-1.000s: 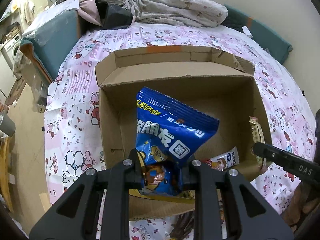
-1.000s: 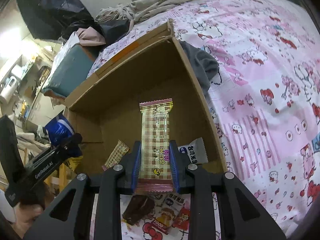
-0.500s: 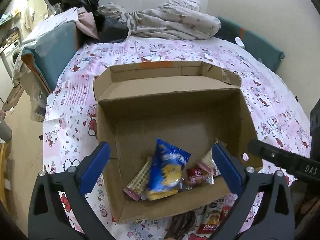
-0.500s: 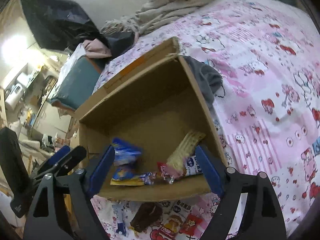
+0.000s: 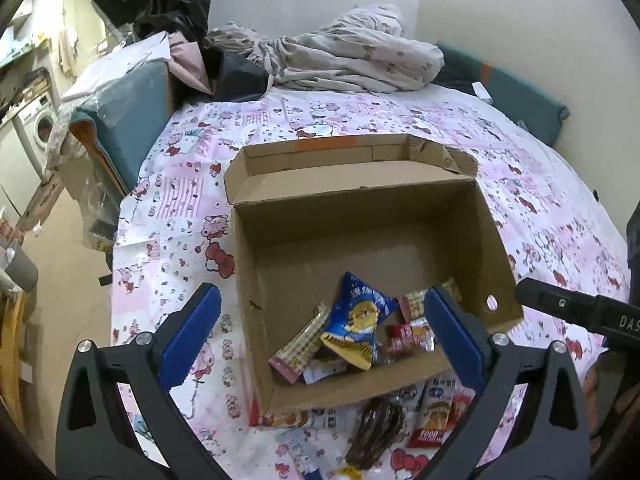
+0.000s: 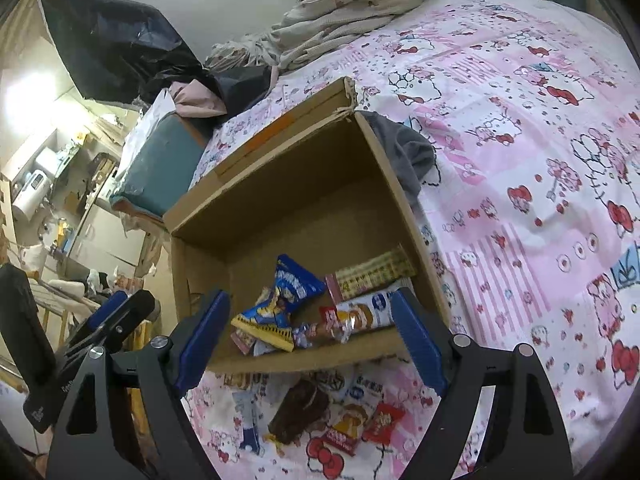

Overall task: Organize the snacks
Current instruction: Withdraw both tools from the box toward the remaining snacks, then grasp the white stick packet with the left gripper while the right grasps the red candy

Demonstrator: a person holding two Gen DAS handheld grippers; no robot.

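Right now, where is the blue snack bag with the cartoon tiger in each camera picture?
Left wrist view: the blue snack bag lies low in the middle, inside the cardboard box, between the open fingers.
Right wrist view: the blue snack bag lies left of centre, near the box's front wall.
Shared landmark: the dark brown snack on the bedsheet just in front of the box.

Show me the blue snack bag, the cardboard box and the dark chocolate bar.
Blue snack bag (image 5: 357, 317), left wrist view, middle of its front.
Cardboard box (image 5: 352, 178), left wrist view, far flap.
Dark chocolate bar (image 6: 298, 410), right wrist view, middle of its wrapper.
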